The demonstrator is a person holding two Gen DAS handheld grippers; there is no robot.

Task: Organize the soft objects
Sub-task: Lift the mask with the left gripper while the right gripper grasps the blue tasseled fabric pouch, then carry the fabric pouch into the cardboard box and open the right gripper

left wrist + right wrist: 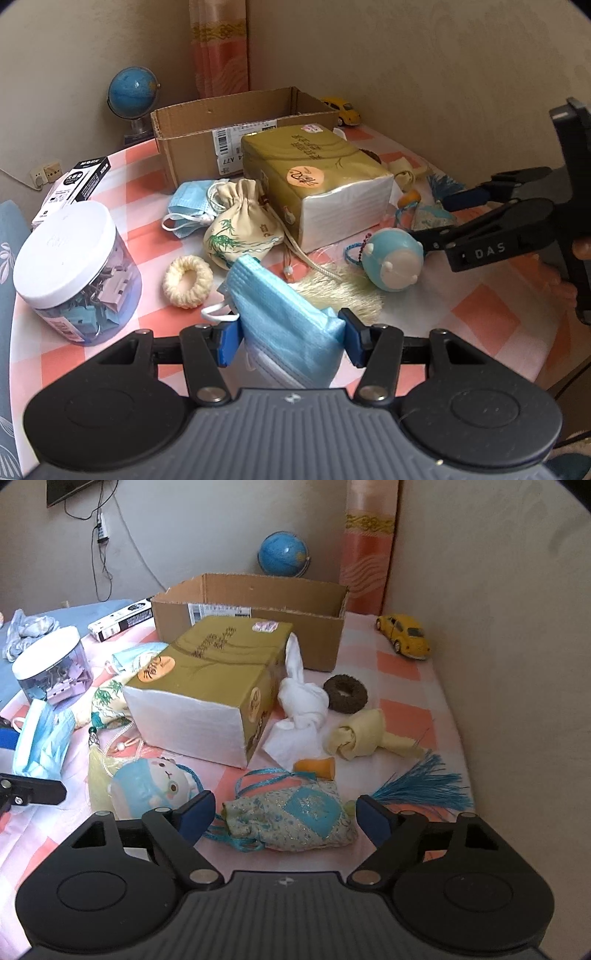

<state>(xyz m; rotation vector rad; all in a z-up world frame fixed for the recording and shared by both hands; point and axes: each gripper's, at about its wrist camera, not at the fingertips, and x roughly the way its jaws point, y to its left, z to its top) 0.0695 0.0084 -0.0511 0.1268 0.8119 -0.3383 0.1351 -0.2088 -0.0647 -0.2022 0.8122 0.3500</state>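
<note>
Nearest us, low in the left wrist view, our left gripper (286, 338) pinches a folded blue face mask (284, 317) between its blue pads, lifted clear of the checked tablecloth (480, 314), presumably for carrying to the cardboard box (184, 147) at upper centre. Our right gripper (284, 818) hangs with fingers spread around a patterned blue pouch (291, 819) at lower centre, not yet closed. Beyond it lie the tissue pack (199, 686) and a plush toy (155, 786).

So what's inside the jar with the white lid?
The jar holds binder clips, purple and blue ones, seen through its clear wall. The white lid covers the top, so how high they are piled stays hidden.
</note>
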